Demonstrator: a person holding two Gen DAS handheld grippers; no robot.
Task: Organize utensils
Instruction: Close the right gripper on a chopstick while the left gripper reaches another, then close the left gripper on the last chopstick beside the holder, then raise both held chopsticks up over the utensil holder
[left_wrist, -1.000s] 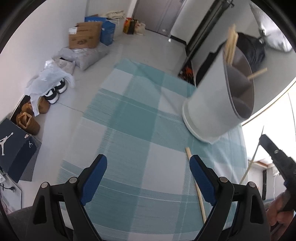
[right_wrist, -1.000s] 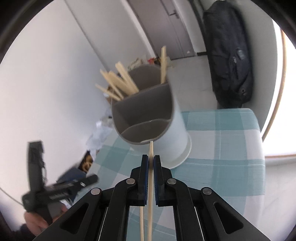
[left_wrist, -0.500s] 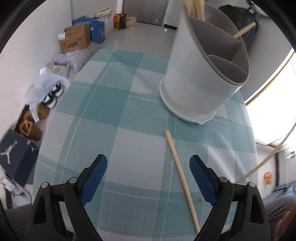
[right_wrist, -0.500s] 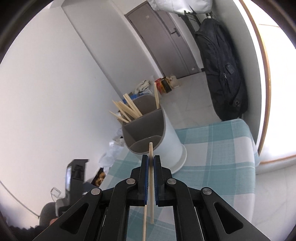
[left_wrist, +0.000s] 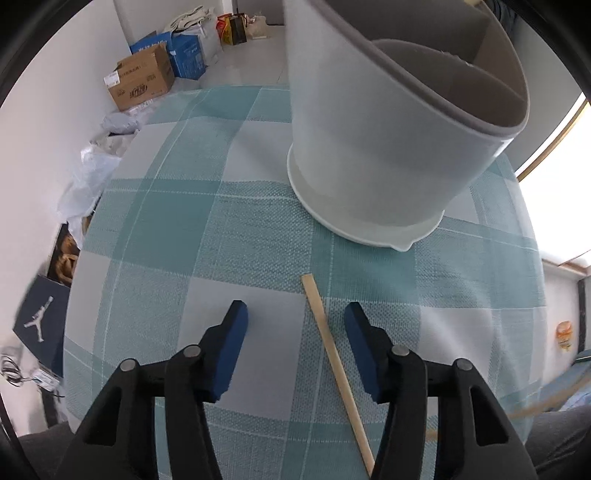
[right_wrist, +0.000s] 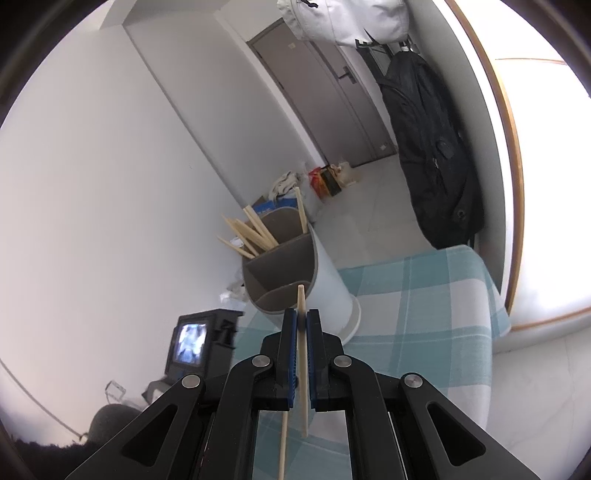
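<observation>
A wooden chopstick (left_wrist: 330, 343) lies on the teal checked tablecloth (left_wrist: 166, 221), in front of the white divided utensil holder (left_wrist: 369, 147). My left gripper (left_wrist: 297, 308) points steeply down over it. Its jaws are closing with the chopstick between them, nearer the right pad and untouched by either. My right gripper (right_wrist: 302, 314) is shut on another chopstick (right_wrist: 303, 354), held upright above the table and short of the holder (right_wrist: 328, 280). Several chopsticks (right_wrist: 251, 232) stand in the holder's far compartment. A second thin stick (right_wrist: 282, 443) shows below the right jaws; I cannot tell whether it is held.
The holder stands near the table's far edge. On the floor beyond are cardboard boxes (left_wrist: 140, 81), bags and a shoe box (left_wrist: 40, 325). A black backpack (right_wrist: 432, 147) hangs by a grey door (right_wrist: 325, 92). The back of the left hand-held device (right_wrist: 192, 343) shows at lower left.
The left gripper has moved toward the holder and over the lying chopstick, and its jaws have narrowed. The right gripper has risen and drawn back with its chopstick.
</observation>
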